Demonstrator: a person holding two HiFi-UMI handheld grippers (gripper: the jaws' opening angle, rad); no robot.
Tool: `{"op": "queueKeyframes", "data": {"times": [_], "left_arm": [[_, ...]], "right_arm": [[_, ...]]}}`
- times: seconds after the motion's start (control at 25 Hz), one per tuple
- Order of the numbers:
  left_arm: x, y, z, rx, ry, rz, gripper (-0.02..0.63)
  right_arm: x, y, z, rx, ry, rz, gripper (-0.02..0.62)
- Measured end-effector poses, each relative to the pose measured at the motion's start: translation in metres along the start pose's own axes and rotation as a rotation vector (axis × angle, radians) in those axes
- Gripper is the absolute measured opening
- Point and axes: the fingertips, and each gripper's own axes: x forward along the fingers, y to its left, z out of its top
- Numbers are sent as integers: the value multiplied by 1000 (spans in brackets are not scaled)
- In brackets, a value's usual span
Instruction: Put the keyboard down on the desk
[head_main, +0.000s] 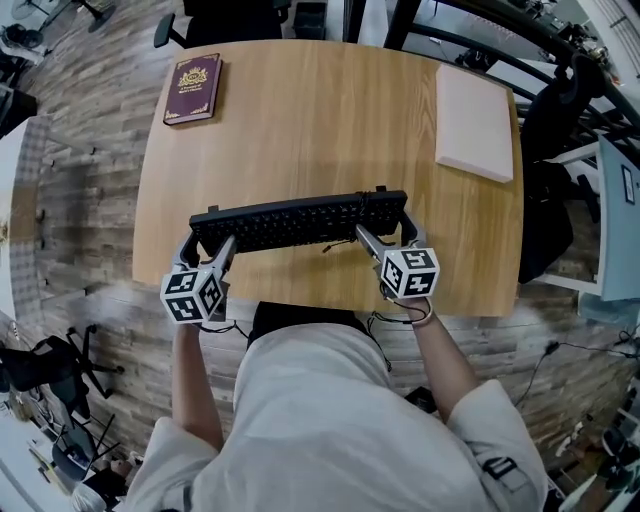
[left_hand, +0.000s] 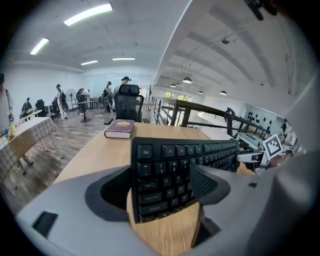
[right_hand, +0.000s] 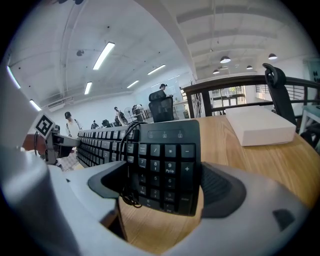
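Observation:
A black keyboard (head_main: 300, 222) is held over the front half of the wooden desk (head_main: 320, 130), lengthwise from left to right and tilted on its long edge. My left gripper (head_main: 208, 246) is shut on its left end, and the keyboard (left_hand: 165, 170) stands between the jaws of the left gripper (left_hand: 160, 187) with one pad on the keys. My right gripper (head_main: 386, 235) is shut on the number-pad end of the keyboard (right_hand: 167, 160), which fills the gap of the right gripper (right_hand: 165, 177). A thin black cable (right_hand: 125, 187) loops down beside the number pad.
A maroon book (head_main: 193, 88) lies at the desk's far left corner, and a flat white box (head_main: 474, 120) at the far right. An office chair (left_hand: 128, 102) stands beyond the far edge. Dark railings and a chair (head_main: 560, 130) crowd the right side.

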Motion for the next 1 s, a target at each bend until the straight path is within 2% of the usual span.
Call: {"op": "queueKeyframes", "data": {"times": [0.44, 0.8, 1.0], "left_arm": [[44, 25, 1, -13, 67, -36, 364], [70, 28, -13, -32, 140, -74, 364], [78, 28, -13, -33, 157, -80, 364]], "right_arm": [[31, -4, -6, 38, 63, -48, 456], [44, -15, -26, 77, 132, -68, 456], [50, -19, -30, 94, 132, -74, 456]]}}
